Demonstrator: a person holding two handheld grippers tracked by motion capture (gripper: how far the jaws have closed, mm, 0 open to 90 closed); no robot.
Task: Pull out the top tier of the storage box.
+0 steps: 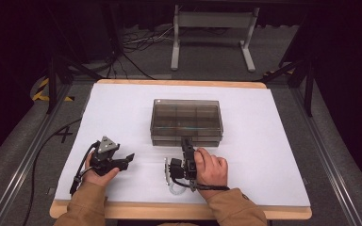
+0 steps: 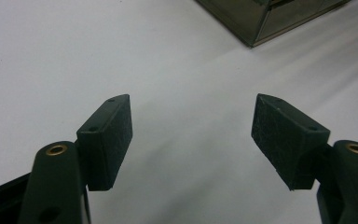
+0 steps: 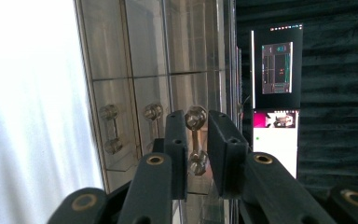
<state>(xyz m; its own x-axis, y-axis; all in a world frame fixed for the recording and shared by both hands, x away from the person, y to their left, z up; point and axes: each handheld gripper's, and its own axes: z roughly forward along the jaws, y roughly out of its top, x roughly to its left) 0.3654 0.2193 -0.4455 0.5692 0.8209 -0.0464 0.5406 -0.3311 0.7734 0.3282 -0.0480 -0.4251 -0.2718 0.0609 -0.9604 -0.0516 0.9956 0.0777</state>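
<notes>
Overhead and claw views sharing drawer box [image 1: 186, 121]

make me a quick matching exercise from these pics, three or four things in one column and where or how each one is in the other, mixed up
Things:
1. left gripper
2. right gripper
3. clear drawer box
4. top drawer handle

Place or state:
A. mid-table, smoky and see-through, drawers stacked
B. between two black jaws that stand close on either side of it
C. open, over bare white table, left of the box
D. turned on its side at the box's front

Pairs: 1-C, 2-D, 3-A, 4-B
</notes>
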